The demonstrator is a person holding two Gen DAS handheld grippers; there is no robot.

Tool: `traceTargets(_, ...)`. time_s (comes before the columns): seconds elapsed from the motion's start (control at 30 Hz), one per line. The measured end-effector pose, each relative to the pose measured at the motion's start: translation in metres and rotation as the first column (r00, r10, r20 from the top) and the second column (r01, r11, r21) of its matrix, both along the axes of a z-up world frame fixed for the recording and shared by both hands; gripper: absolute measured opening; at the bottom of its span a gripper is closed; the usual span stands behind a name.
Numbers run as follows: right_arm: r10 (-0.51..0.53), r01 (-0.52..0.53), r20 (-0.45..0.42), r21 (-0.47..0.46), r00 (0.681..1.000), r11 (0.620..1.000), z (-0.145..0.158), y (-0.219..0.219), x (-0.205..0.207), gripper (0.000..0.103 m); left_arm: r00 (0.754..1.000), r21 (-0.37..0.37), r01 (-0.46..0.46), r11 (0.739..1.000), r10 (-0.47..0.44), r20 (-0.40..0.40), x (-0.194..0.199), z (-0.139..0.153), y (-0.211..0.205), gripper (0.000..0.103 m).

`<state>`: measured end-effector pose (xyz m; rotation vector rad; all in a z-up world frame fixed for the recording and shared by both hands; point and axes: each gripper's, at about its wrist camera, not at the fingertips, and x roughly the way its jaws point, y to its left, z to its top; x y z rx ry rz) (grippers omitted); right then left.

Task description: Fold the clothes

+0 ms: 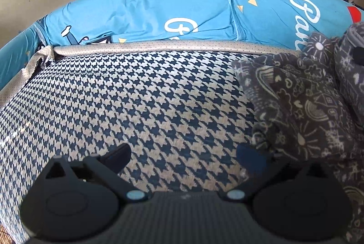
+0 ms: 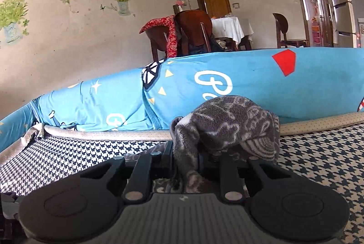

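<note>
A houndstooth cover [image 1: 141, 103] spreads across the seat of a sofa, edged at the far side by dotted beige piping [image 1: 159, 45] and a blue printed backrest [image 1: 182, 9]. Beyond stand dark wooden chairs [image 2: 193, 30], a white-clothed dining table [image 2: 229, 28] and open doorways. The left gripper [image 1: 182, 155] hovers with jaws wide over bare cover; open surface stretches left. The grey patterned fleece garment [image 1: 302, 103] lies bunched at right. The right gripper [image 2: 186, 153] has its jaws narrowed, pinching that garment's lifted fold.
</note>
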<state>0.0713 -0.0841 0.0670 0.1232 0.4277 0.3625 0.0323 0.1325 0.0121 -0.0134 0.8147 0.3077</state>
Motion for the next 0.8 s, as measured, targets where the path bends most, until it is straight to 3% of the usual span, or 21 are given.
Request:
traceTargets(0.33, 0.154, -0.152, 0.009, -0.099, 0.988, 0.983, -0.021, 0.065, -0.002, 0.016, 0.996, -0.049, -0.094, 0.994, 0.094, 0.01, -0.006, 0.005, 0.029, 0.103)
traceTargets(0.53, 0.203, -0.204, -0.018, -0.123, 0.979, 0.971, -0.041, 0.081, 0.003, 0.017, 0.991, -0.063, -0.136, 0.989, 0.137, 0.01, -0.006, 0.005, 0.042, 0.103)
traceTargets(0.63, 0.227, -0.229, -0.033, -0.114, 0.973, 0.967, -0.047, 0.084, 0.006, 0.02, 0.989, -0.066, -0.148, 0.987, 0.149, 0.006, -0.006, 0.004, 0.045, 0.103)
traceTargets(0.7, 0.259, -0.263, -0.051, -0.101, 0.964, 0.959, -0.049, 0.085, 0.007, 0.028, 0.987, -0.064, -0.157, 0.985, 0.158, 0.004, -0.005, 0.004, 0.046, 0.103)
traceTargets(0.77, 0.286, -0.291, -0.059, -0.1, 0.956, 0.952, -0.052, 0.088, 0.006, 0.043, 0.986, -0.057, -0.167, 0.984, 0.168, 0.004, -0.005, 0.003, 0.046, 0.103)
traceTargets(0.8, 0.293, -0.298, -0.057, -0.104, 0.954, 0.949, -0.053, 0.09, 0.004, 0.044, 0.985, -0.058, -0.171, 0.983, 0.172, 0.007, -0.005, 0.004, 0.048, 0.103)
